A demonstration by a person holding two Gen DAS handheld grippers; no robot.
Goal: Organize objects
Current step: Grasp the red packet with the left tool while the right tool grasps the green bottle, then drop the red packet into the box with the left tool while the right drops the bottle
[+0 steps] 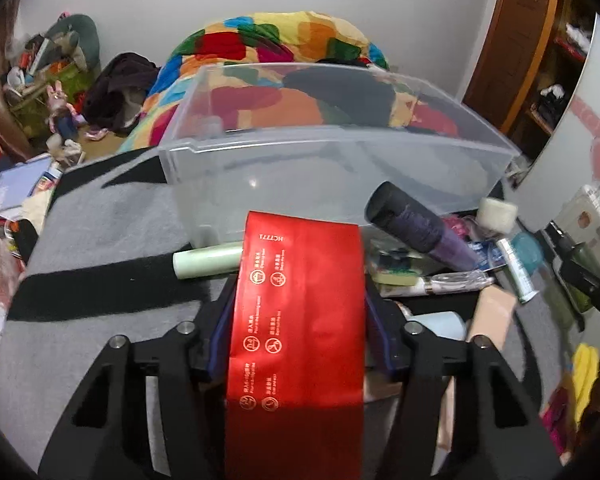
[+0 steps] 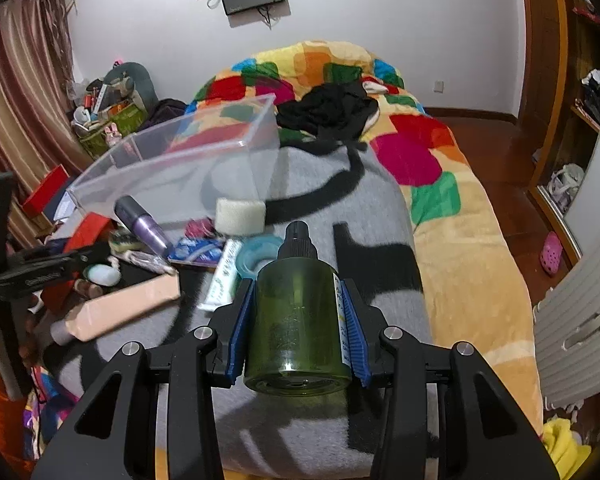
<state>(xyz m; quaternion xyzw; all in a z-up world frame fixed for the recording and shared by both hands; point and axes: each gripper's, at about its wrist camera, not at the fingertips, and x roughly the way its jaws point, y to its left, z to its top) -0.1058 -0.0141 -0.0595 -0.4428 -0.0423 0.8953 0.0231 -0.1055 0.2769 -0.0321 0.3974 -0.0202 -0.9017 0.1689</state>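
My left gripper (image 1: 300, 304) is shut on a long red box (image 1: 300, 320) and holds it just in front of a clear plastic bin (image 1: 332, 160) on the grey and black blanket. My right gripper (image 2: 298, 320) is shut on a green spray bottle (image 2: 298, 320) with a black nozzle, held above the blanket. The bin also shows in the right wrist view (image 2: 172, 172), far left. In that view the left gripper (image 2: 96, 254) and the red box (image 2: 86, 230) appear at the left edge. The right gripper (image 1: 596, 292) shows at the right edge of the left wrist view.
Loose items lie by the bin: a purple bottle (image 1: 424, 228), a pale green tube (image 1: 208, 262), a white sponge (image 2: 240, 216), a toothpaste tube (image 2: 224, 276), a blue tape roll (image 2: 256, 256), a beige box (image 2: 124, 308). A colourful quilt (image 2: 420, 152) with black clothes (image 2: 328, 112) lies beyond.
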